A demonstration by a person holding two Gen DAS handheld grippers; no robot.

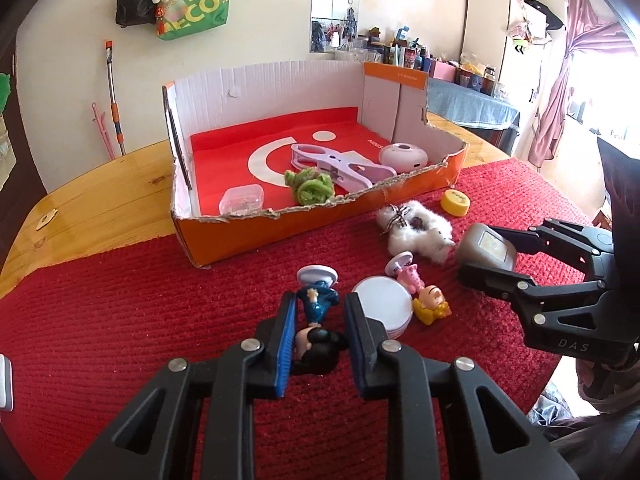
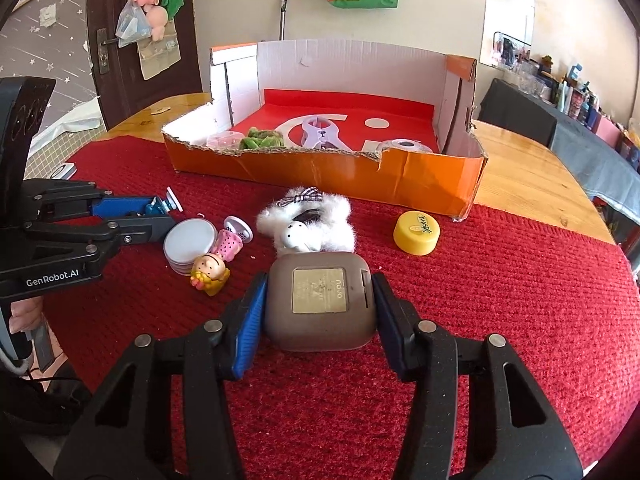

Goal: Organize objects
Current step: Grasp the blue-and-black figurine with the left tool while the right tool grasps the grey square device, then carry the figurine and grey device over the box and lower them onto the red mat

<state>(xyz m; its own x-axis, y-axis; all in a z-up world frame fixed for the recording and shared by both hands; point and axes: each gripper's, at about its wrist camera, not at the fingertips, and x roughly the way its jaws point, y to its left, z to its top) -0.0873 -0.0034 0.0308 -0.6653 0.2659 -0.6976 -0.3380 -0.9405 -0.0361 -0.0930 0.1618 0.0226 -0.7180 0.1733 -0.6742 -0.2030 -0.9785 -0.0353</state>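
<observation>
- Left tongs (image 1: 318,320): clenched on blue figurine (image 1: 318,306), lying on red mat (image 2: 500,280).
- Right tongs (image 2: 318,306): grasping grey case (image 2: 318,300), same surface.
- Risk: the rounded case may slip; the figurine may twist free before reaching the box (image 2: 420,178).

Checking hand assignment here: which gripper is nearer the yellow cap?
Right. The right gripper, closed on the grey case, sits near the yellow cap; the left gripper is farther away, past the figurines.
</observation>
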